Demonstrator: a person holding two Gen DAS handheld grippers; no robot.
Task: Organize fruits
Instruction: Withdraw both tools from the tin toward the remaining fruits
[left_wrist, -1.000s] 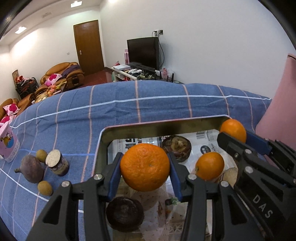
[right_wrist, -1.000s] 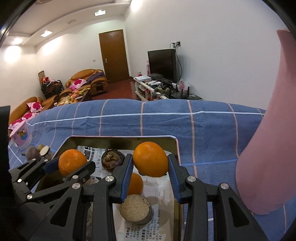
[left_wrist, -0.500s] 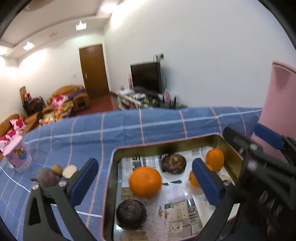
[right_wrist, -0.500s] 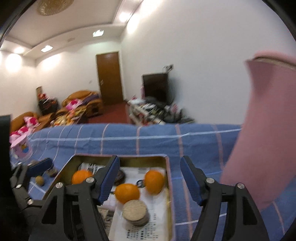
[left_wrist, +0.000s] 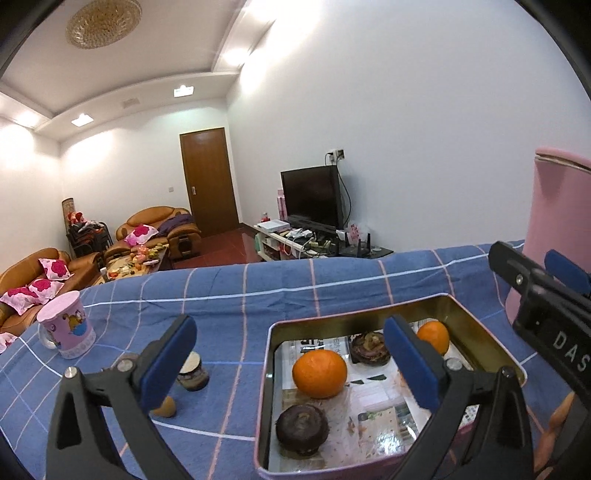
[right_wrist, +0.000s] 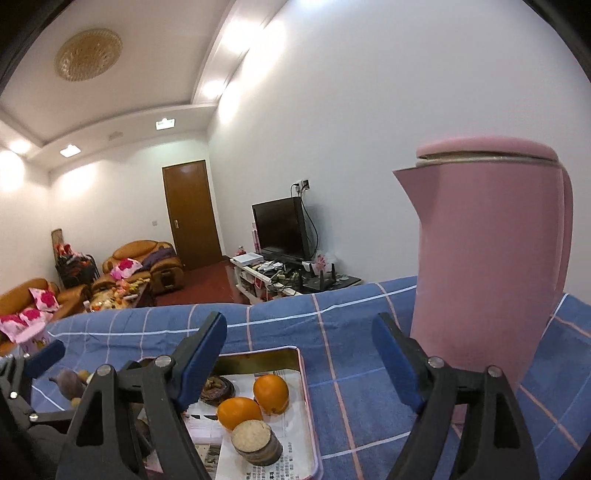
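A pink kettle (right_wrist: 487, 280) is seen standing upright on the blue checked cloth (right_wrist: 280, 325), at three o'clock in the right wrist view. A pink cartoon mug (left_wrist: 66, 330) is set on the cloth at nine o'clock in the left wrist view. Beyond the cloth, a dark television (left_wrist: 310, 197) is placed on a low white stand (left_wrist: 277, 236) at twelve o'clock, with a brown door (left_wrist: 208, 181) at eleven and orange sofas (left_wrist: 159, 229) with pink cushions at ten.
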